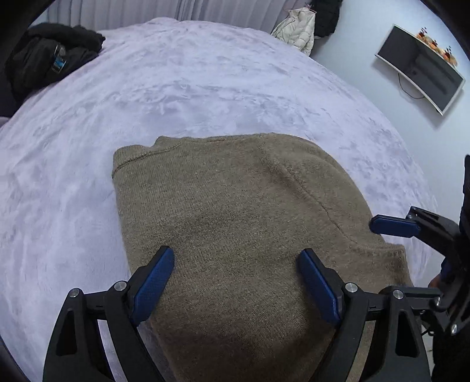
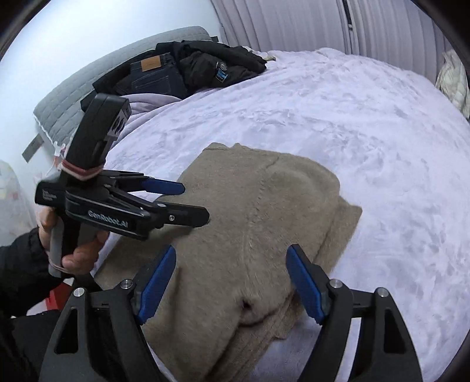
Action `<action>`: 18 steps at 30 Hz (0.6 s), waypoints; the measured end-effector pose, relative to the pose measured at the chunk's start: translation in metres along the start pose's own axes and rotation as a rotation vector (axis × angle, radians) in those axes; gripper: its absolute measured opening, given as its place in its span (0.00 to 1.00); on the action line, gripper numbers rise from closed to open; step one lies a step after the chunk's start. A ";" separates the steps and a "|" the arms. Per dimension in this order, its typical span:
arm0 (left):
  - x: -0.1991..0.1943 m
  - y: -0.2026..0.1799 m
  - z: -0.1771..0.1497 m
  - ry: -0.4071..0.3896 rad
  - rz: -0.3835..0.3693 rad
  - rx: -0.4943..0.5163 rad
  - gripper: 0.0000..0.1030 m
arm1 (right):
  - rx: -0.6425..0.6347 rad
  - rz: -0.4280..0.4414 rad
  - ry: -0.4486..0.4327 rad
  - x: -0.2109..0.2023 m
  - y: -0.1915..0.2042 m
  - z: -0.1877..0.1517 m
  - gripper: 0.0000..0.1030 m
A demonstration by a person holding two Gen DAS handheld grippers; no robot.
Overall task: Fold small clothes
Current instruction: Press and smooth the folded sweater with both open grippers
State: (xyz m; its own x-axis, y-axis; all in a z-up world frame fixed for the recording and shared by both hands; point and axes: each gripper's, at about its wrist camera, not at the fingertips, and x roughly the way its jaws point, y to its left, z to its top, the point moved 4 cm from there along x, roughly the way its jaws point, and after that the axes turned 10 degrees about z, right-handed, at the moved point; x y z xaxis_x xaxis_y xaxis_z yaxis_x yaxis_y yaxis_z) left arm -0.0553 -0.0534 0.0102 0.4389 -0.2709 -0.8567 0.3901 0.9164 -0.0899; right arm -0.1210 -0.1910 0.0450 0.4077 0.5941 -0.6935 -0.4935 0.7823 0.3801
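A folded brown knit sweater (image 1: 235, 211) lies on the lavender fleece blanket (image 1: 191, 88) that covers the bed. My left gripper (image 1: 236, 251) hovers over the sweater's near part, open, with only fabric showing below its blue pads. In the right wrist view the left gripper (image 2: 194, 202) is held by a hand (image 2: 79, 252) above the sweater's left edge. My right gripper (image 2: 232, 249) is open over the sweater (image 2: 258, 205), above a bunched fold near its right edge. A blue finger (image 1: 392, 226) of the right gripper shows at the sweater's right side.
A black jacket (image 2: 217, 67) and dark jeans (image 2: 152, 73) are piled at the bed's far left by a grey quilted headboard (image 2: 88, 85). A wall-mounted screen (image 1: 423, 67) and a hanging white puffer jacket (image 1: 296, 29) are at the right. Curtains (image 2: 293, 26) run behind the bed.
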 end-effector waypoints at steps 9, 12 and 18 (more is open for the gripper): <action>-0.027 0.020 0.062 -0.078 0.029 -0.052 0.85 | -0.157 -0.027 -0.007 -0.007 0.006 0.026 0.78; 0.007 0.030 0.080 0.021 0.044 -0.062 0.85 | -0.209 0.005 0.021 0.013 -0.001 0.053 0.78; 0.061 0.040 0.063 0.155 0.152 -0.005 0.86 | -0.246 0.003 0.242 0.085 -0.033 0.059 0.78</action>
State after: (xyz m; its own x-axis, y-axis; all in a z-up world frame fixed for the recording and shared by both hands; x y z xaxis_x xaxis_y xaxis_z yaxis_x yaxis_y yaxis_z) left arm 0.0382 -0.0516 -0.0132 0.3624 -0.0817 -0.9284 0.3253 0.9446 0.0439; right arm -0.0242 -0.1553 0.0099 0.2270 0.5114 -0.8288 -0.6765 0.6950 0.2436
